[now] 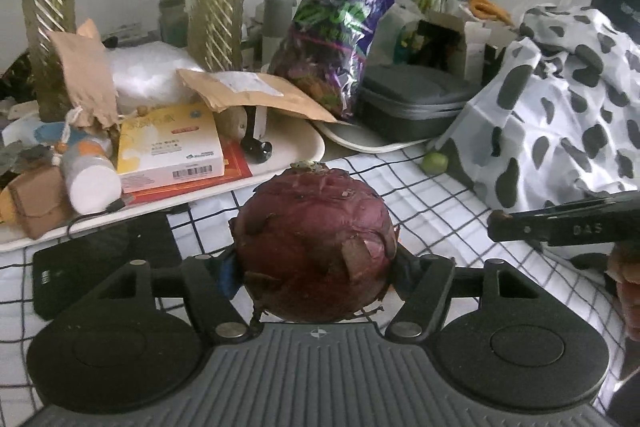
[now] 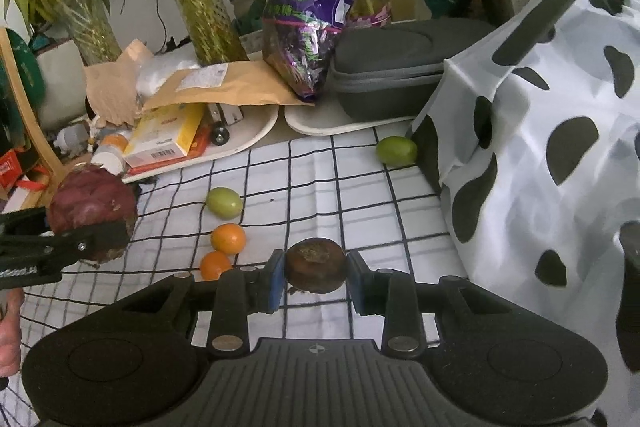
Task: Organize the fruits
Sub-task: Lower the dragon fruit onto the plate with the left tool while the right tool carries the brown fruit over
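Observation:
A big dark red dragon fruit [image 1: 316,227] fills my left gripper [image 1: 316,273], whose pads press its two sides; it hangs above the checked cloth [image 1: 440,211]. The right wrist view shows the same dragon fruit [image 2: 94,207] at the left, lifted in the left gripper [image 2: 86,241]. My right gripper [image 2: 316,277] is shut on a small round dark brown fruit [image 2: 316,263] between its blue pads. On the cloth lie two small oranges [image 2: 228,238] [image 2: 215,265] and two green fruits [image 2: 225,202] [image 2: 396,150].
A black-spotted white bag [image 2: 540,147] stands at the right. Behind the cloth, white trays [image 2: 256,135] carry boxes, envelopes, a purple foil bag [image 2: 312,11] and a grey zip case [image 2: 392,75]. Glass vases [image 2: 204,7] with plants line the back. A black device [image 1: 104,259] lies left.

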Motion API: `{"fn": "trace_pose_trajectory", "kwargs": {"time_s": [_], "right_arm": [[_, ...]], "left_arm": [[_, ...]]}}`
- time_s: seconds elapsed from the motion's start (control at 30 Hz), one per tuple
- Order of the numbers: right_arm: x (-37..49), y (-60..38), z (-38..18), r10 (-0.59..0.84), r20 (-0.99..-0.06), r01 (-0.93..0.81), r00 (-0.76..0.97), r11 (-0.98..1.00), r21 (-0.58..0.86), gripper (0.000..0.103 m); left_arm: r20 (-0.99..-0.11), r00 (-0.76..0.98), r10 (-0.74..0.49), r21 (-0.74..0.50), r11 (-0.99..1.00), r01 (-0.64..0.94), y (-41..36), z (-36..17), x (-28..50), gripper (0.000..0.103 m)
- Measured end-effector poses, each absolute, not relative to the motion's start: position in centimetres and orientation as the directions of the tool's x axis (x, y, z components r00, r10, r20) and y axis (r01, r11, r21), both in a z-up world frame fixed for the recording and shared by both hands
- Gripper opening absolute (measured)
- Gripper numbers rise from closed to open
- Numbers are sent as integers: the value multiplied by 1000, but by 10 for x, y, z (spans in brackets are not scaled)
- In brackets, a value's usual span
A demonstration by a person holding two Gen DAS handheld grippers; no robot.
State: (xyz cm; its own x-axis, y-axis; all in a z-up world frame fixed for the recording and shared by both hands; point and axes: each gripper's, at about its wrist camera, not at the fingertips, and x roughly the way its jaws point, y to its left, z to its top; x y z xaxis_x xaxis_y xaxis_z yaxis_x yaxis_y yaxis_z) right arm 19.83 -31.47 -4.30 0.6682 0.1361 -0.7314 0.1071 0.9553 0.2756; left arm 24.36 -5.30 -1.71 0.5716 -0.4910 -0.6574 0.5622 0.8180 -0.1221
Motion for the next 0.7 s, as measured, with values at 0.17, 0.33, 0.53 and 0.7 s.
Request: {"fn": "trace_pose_trajectory", "kwargs": {"time_s": [0.17, 0.33, 0.53, 0.7], "right_arm": [[180, -305, -36, 161, -720, 81, 675, 954, 289, 34], [161, -295, -32, 183, -715, 51, 675, 955, 293, 34], [137, -287, -26, 203, -708, 29, 676, 953, 301, 34], [117, -280, -22, 214, -702, 10, 680, 953, 302, 34]], "left_arm": [[-662, 563, -494, -111, 808, 578, -50, -10, 222, 67], [-656, 556, -510, -112, 794, 597, -44, -2, 197, 67], [-632, 564, -531, -121, 787, 605, -36, 10, 162, 67], [-627, 562, -540, -126, 782, 611, -31, 16, 131, 67]]}}
